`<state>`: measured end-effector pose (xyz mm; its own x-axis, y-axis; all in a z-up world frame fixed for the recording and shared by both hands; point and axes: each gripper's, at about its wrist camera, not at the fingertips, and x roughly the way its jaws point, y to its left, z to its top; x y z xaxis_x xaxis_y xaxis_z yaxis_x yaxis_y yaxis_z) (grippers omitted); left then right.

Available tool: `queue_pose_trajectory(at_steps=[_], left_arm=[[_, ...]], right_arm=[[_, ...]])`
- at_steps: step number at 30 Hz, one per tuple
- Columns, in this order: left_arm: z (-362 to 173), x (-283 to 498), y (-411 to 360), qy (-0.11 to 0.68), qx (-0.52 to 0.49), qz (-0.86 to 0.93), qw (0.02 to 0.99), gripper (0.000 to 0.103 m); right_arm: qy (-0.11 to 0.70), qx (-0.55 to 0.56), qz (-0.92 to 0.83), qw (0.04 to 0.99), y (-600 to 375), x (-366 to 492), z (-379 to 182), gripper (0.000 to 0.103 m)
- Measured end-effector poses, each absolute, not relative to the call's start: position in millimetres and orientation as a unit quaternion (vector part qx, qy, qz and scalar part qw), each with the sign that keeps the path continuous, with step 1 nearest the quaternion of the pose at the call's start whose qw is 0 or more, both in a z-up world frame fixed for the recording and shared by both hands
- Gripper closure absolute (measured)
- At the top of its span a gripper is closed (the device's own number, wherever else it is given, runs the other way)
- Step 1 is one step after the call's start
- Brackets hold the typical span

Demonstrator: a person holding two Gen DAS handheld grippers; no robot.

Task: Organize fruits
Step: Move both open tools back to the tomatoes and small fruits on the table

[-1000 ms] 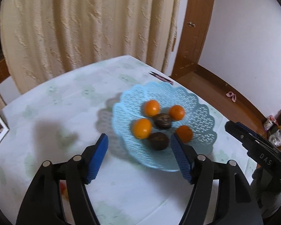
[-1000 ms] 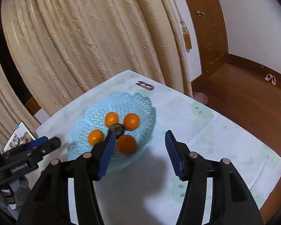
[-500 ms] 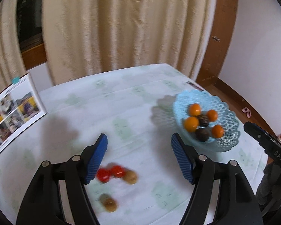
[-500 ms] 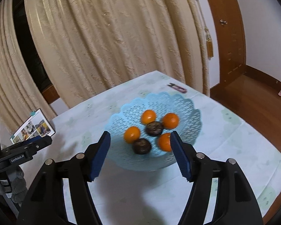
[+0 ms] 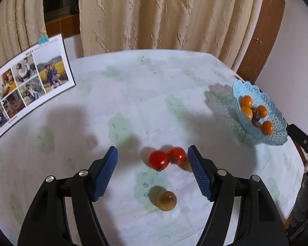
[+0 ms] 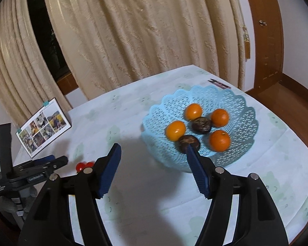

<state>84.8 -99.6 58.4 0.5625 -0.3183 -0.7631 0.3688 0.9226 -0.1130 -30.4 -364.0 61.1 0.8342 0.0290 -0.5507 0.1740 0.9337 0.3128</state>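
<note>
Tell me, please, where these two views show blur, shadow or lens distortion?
Left wrist view: the two tomatoes are slightly motion-smeared, the basket casts a lacy shadow leftward, and the table edge bows from fisheye. Right wrist view: fruit in the basket looks soft-edged, and a broad gripper shadow darkens the cloth.

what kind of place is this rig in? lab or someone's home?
Most likely a home, probably a dining or living room: a table under a patterned tablecloth, cream curtains over a window, a family photo calendar, and a wooden door. No lab fixtures in view.
</note>
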Motion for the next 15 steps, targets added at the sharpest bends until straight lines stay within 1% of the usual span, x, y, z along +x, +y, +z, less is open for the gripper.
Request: queue_pose_trajectory(at_steps=[6, 10, 15], left_arm=[[39.7, 85.8, -104.2, 0.438, 0.046, -0.210, 0.873, 0.034], [28.7, 88.0, -104.2, 0.445, 0.056, -0.210, 0.869, 0.037], [16.5, 93.5, -102.5, 0.457, 0.063, -0.199, 0.865, 0.038]], right_arm=[[0.299, 0.171, -0.031, 0.938, -354.5, -26.9, 55.9, 0.035], [0.309, 0.172, -0.025, 0.935, -350.6, -23.8, 50.0, 0.035], [0.316, 0.171, -0.019, 0.933, -347.0, -20.0, 44.8, 0.035]])
